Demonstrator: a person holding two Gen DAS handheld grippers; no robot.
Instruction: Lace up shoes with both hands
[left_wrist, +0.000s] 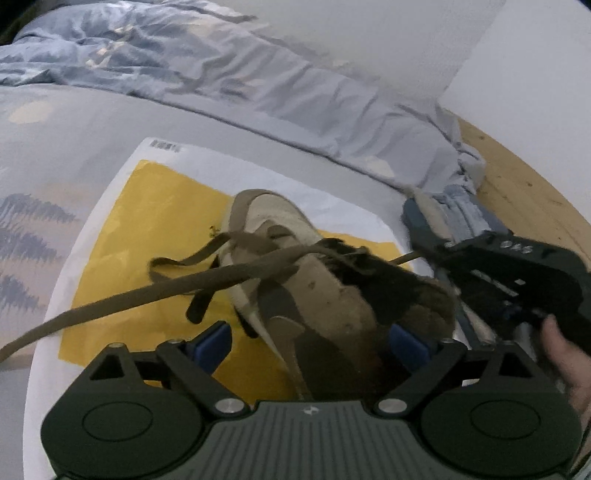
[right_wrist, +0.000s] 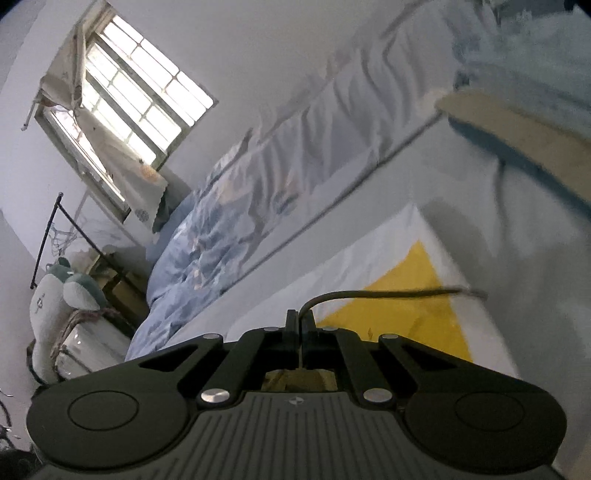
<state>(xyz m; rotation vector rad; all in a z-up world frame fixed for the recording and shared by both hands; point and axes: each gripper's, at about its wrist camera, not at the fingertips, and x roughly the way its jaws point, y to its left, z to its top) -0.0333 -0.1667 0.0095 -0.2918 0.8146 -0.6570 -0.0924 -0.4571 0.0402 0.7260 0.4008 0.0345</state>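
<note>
- The bed (left_wrist: 74, 122) fills most of both views, under a pale sheet printed with grey trees.
- A rumpled blue duvet (left_wrist: 229, 70) lies along the bed's far side, next to the white wall.
- A wooden bed edge (left_wrist: 517, 184) shows at the right of the left wrist view.
- A white mat (left_wrist: 122, 192) with a yellow panel (left_wrist: 155, 221) is spread on the sheet.
- The shoe (left_wrist: 295, 266), tan and beige, stands on the mat with its toe pointing away and its heel just in front of the left gripper (left_wrist: 310, 338).
- The left gripper's jaws stand wide open, one blue pad on each side of the heel; whether they touch it cannot be told.
- The right gripper (right_wrist: 299, 325) is closed tight on a brown lace (right_wrist: 388, 293), which arcs out from between the fingertips to the right.
- In the left wrist view that gripper sits to the right of the shoe, with a hand (left_wrist: 569, 362) behind it.
- A second lace end (left_wrist: 110, 306) trails slack from the shoe across the mat to the left.
- A second, blurred shoe (right_wrist: 524, 136) lies past the mat's corner.
</note>
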